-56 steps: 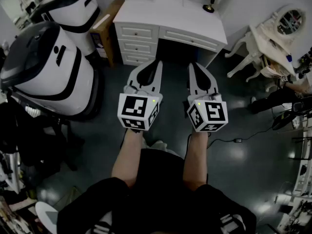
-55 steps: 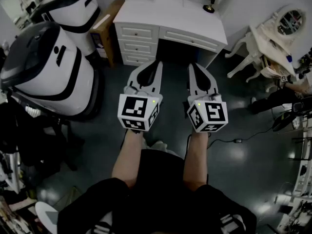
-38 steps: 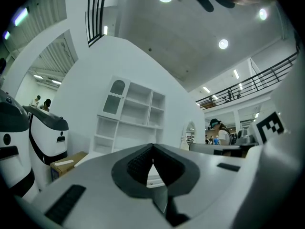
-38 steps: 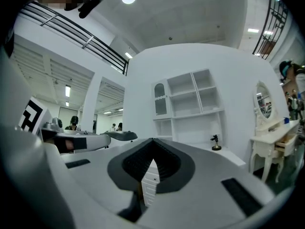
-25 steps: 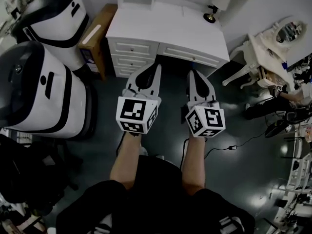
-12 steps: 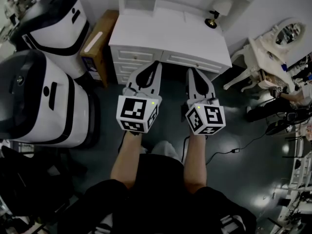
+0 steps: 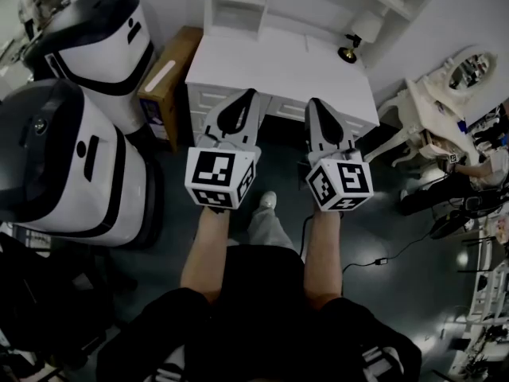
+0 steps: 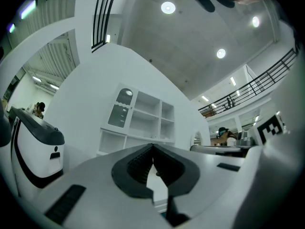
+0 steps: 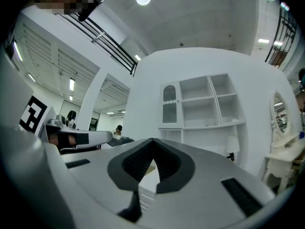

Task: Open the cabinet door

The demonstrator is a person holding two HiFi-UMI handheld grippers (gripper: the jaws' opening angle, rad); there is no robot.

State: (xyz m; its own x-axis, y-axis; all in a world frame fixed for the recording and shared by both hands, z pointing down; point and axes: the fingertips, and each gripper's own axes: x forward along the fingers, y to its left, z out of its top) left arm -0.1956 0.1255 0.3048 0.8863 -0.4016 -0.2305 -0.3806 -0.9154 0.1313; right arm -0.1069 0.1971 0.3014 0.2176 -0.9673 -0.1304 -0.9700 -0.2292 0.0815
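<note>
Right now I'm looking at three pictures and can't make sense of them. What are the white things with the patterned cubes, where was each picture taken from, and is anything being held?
There is no robot here. A person holds one hand tool in each hand. The left claw and the right claw are two-fingered pincers, and the patterned cubes behind them are part of the tools. The picture looking down comes from a camera on the person's head. The other two come from a camera riding on each claw, looking out along its fingers. Both claws are closed and hold nothing. Ahead stands a white desk with a small lamp on it. The desk also carries a shelf unit, and its arched cabinet door looks shut.
</note>
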